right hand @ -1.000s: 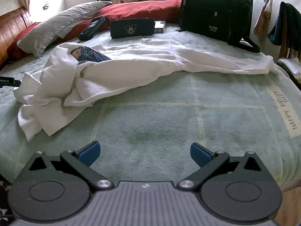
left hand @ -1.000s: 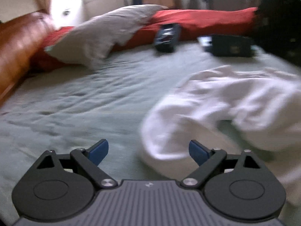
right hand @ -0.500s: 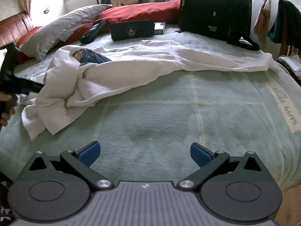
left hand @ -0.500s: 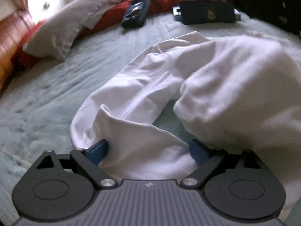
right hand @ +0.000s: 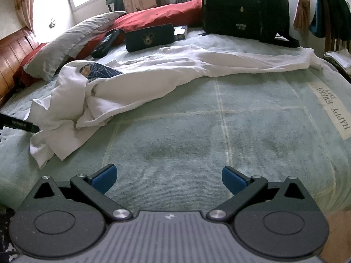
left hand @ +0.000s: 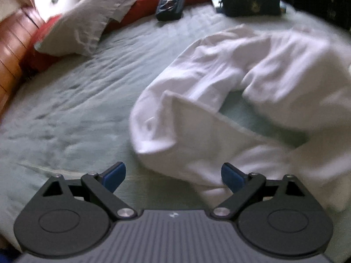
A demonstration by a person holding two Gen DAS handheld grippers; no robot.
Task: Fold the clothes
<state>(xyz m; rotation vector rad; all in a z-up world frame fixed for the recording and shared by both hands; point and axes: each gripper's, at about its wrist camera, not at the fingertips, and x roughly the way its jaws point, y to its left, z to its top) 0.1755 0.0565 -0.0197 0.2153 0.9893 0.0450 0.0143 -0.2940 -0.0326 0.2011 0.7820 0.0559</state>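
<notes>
Pale green woven bedspread over the whole bed, crossed by faint cream lines, with a strip lettered "HAPPY EVERY DAY" toward the right edge. White garment crumpled across the middle of the bed, long and stretched out to the right, bunched in folds at the left end; a patch of dark blue patterned cloth showing inside the bunched part. Same white garment close ahead in the left wrist view, blurred, with a turned-up flap near the front. Black backpack upright at the far side. Red bolster along the far edge, grey pillow leaning against it, wooden headboard at the left. Dark pouch with a mouse emblem just beyond the garment, a smaller dark case to its left. Left gripper low over the bedspread, blue-tipped fingers wide apart, the right fingertip against the garment's near edge, nothing clamped. Right gripper over bare bedspread, well apart from the garment, fingers spread wide and empty. Thin black bar of the left gripper just visible at the left edge of the right wrist view, beside the bunched cloth.
</notes>
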